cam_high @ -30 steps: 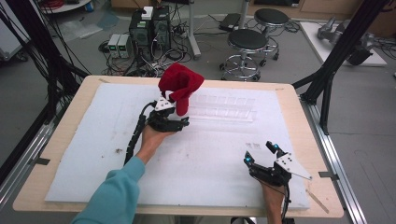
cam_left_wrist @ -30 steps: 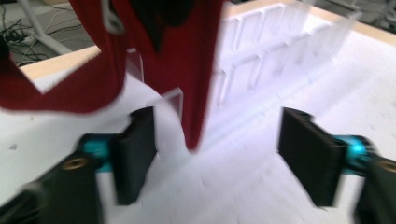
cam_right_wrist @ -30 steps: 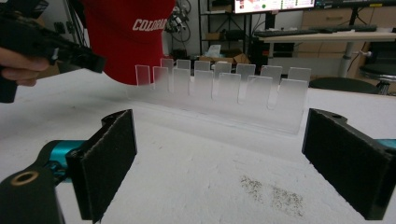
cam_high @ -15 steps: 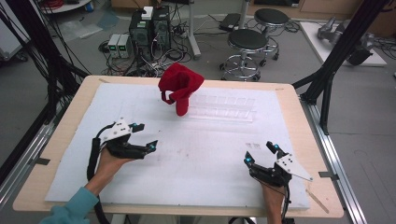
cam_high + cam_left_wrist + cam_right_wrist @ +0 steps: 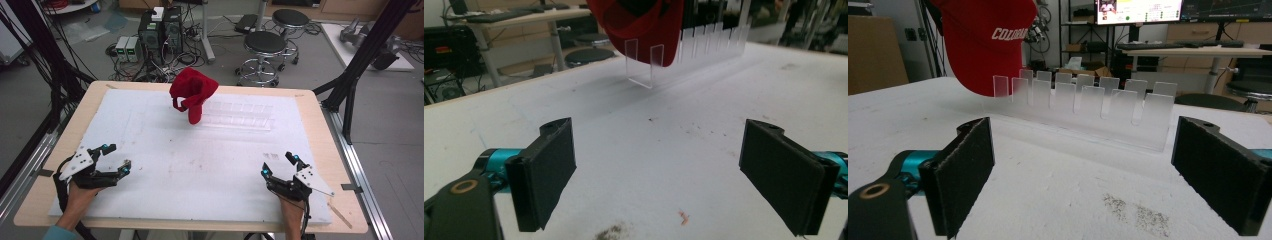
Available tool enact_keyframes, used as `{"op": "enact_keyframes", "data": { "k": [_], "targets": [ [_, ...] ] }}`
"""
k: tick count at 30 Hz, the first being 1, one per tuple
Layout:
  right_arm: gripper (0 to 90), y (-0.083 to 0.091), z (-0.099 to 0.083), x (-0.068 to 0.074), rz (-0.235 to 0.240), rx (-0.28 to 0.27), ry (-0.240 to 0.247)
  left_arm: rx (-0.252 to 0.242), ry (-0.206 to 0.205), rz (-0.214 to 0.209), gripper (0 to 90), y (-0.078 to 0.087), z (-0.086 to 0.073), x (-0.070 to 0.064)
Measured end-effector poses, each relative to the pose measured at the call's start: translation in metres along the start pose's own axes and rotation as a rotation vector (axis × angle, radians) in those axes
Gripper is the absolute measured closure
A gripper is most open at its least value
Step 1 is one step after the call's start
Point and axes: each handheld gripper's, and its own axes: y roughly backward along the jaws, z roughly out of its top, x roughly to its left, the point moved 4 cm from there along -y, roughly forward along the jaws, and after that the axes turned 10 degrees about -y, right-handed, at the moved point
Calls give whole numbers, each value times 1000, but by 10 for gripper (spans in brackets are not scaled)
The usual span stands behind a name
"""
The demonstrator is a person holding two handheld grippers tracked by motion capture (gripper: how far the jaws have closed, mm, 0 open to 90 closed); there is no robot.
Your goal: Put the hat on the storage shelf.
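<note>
Here, red cap (image 5: 193, 93) perched on the left end of a clear slotted rack (image 5: 240, 116), far side of the white surface (image 5: 200, 165).
High view: left gripper (image 5: 114, 159) and right gripper (image 5: 278, 164) near the front edge, well apart, both empty. Left gripper view: jaws spread wide, cap (image 5: 639, 27) and rack (image 5: 694, 42) beyond. Right gripper view: jaws likewise wide apart, holding nothing, rack (image 5: 1088, 107) ahead.

A red fabric cap (image 5: 985, 42) with white lettering hangs on the left end of a clear acrylic slotted rack (image 5: 1088, 107).
</note>
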Motion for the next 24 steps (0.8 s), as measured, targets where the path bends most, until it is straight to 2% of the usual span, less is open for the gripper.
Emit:
{"op": "enact_keyframes", "data": {
  "k": [1, 3, 4, 6, 13, 18, 24],
  "targets": [
    [91, 0, 0, 0, 0, 2, 5, -25, 8, 13, 151, 3, -3, 1],
    [91, 0, 0, 0, -2, 5, 5, -34, 15, 28, 152, 5, -7, 1],
    [91, 0, 0, 0, -3, 5, 8, -55, 21, 44, 152, 6, -7, 1],
    [91, -1, 0, 0, -5, 4, 9, -71, 29, 47, 153, 8, -8, 2],
    [91, -1, 0, 1, -10, 9, 9, -86, 44, 75, 156, 10, -8, 3],
    [91, 0, 0, 1, -7, 2, 15, -101, 22, 90, 157, 11, -8, 1],
    [91, 1, 0, 0, -8, -12, 7, -106, 19, 93, 159, 12, -8, 0]
  ]
}}
